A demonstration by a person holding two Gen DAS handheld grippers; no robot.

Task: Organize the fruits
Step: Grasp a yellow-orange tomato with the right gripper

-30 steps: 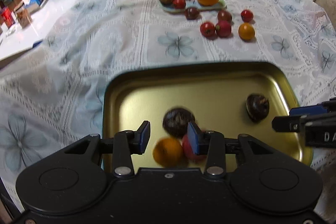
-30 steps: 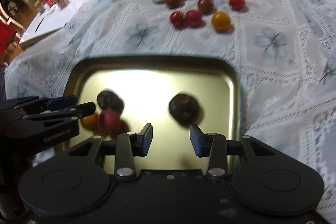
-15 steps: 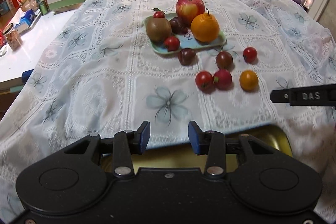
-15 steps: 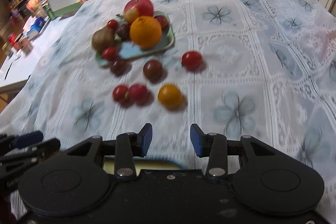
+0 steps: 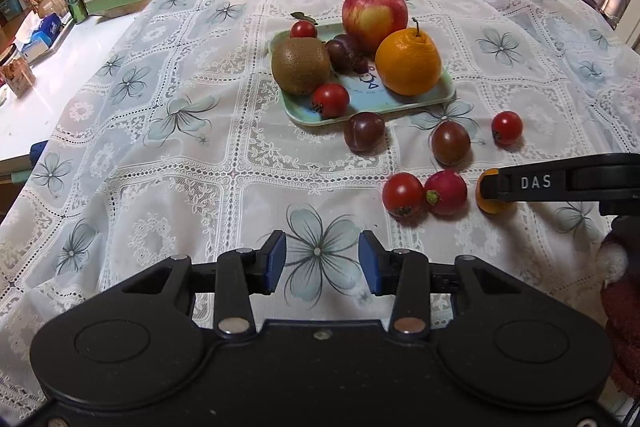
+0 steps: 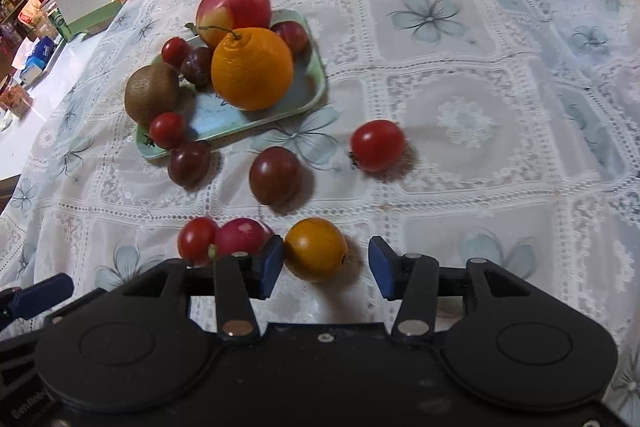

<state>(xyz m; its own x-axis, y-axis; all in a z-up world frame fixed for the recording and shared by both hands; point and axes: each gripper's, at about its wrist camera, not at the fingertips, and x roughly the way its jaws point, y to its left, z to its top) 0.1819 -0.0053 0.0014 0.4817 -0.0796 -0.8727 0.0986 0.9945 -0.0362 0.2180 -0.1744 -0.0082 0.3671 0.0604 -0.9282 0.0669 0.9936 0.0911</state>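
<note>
Your right gripper is spread wide with a small orange fruit sitting between its blue pads, close against the left pad and with a gap to the right one; nothing is clamped. The left wrist view hides most of that fruit behind your right gripper's black finger, showing only an orange sliver.

Your left gripper is also released and empty, hanging over bare lace tablecloth with a printed flower between its pads. Ahead and to its right lie a red tomato and a pink radish, touching each other.

Only the right view shows a plum behind the big orange on the green tray, which also carries an apple and a kiwi. Only the left view shows the tablecloth falling away at the left edge to a white counter.

To your right gripper's right the cloth is open; loose tomatoes lie ahead between it and the tray.
</note>
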